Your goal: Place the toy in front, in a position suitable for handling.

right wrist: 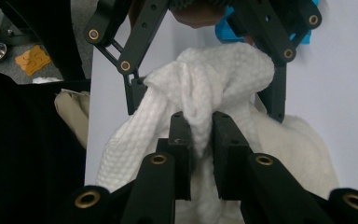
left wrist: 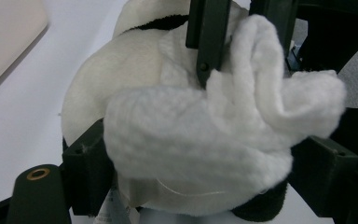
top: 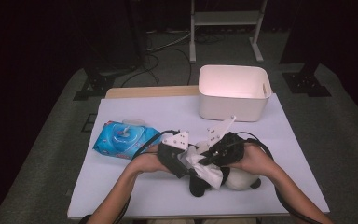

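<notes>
Up front, the white table [top: 135, 116] carries a white bin [top: 233, 93], a blue wipes pack [top: 123, 140] and a panda toy [top: 235, 179]. Left gripper [top: 181, 161] straddles the toy, apparently steadying it, while right gripper [right wrist: 200, 140] pinches a white wipe [right wrist: 214, 79], seemingly cleaning it.

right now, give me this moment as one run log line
right tongs: shut on white wipe | left tongs: around plush panda, wipe between | wipe pack: left of hands | white bin: far side
</notes>
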`<state>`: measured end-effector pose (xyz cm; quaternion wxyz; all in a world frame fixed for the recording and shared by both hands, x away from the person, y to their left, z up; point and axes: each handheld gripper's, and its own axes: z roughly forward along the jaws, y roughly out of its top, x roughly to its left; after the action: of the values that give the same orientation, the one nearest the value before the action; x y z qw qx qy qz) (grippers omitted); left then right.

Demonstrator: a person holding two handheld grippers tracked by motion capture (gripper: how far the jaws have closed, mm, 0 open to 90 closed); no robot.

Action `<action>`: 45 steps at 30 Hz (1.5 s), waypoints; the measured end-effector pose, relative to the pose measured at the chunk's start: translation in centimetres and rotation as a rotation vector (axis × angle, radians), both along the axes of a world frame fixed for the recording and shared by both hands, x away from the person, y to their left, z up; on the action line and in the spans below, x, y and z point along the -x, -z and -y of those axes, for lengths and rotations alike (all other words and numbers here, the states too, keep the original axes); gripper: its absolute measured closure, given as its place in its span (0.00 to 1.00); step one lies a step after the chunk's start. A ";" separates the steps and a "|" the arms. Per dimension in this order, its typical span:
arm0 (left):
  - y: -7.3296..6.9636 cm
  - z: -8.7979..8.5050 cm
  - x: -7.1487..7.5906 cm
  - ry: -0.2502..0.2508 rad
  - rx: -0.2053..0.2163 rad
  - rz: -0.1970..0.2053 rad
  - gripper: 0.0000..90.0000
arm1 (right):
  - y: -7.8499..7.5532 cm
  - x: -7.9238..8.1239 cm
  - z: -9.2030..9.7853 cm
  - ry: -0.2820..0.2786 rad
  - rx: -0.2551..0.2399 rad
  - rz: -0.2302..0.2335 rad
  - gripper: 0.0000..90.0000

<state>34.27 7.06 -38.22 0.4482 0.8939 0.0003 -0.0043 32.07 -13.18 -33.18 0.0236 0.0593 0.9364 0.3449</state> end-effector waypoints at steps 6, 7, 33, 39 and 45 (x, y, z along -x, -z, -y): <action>-0.2 0.2 0.2 -0.002 -0.012 0.009 0.20 | -0.2 0.3 0.6 -0.007 0.000 0.004 0.87; -0.2 0.2 0.2 -0.001 -0.013 0.010 0.20 | -0.3 0.4 0.7 -0.005 0.004 0.007 0.87; -0.1 0.2 0.1 -0.002 -0.010 0.008 0.20 | 0.3 1.0 1.0 -0.010 0.001 -0.008 0.87; -0.1 0.2 0.2 -0.003 -0.014 0.011 0.20 | 0.3 1.1 0.9 -0.018 0.000 -0.014 0.87; -0.1 0.2 0.2 -0.005 -0.013 0.008 0.20 | 0.7 1.6 3.2 0.020 0.000 -0.030 0.87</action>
<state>34.04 6.85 -38.09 0.4425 0.8968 0.0008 0.0006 30.50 -16.36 -33.84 0.0130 0.0736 0.9361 0.3437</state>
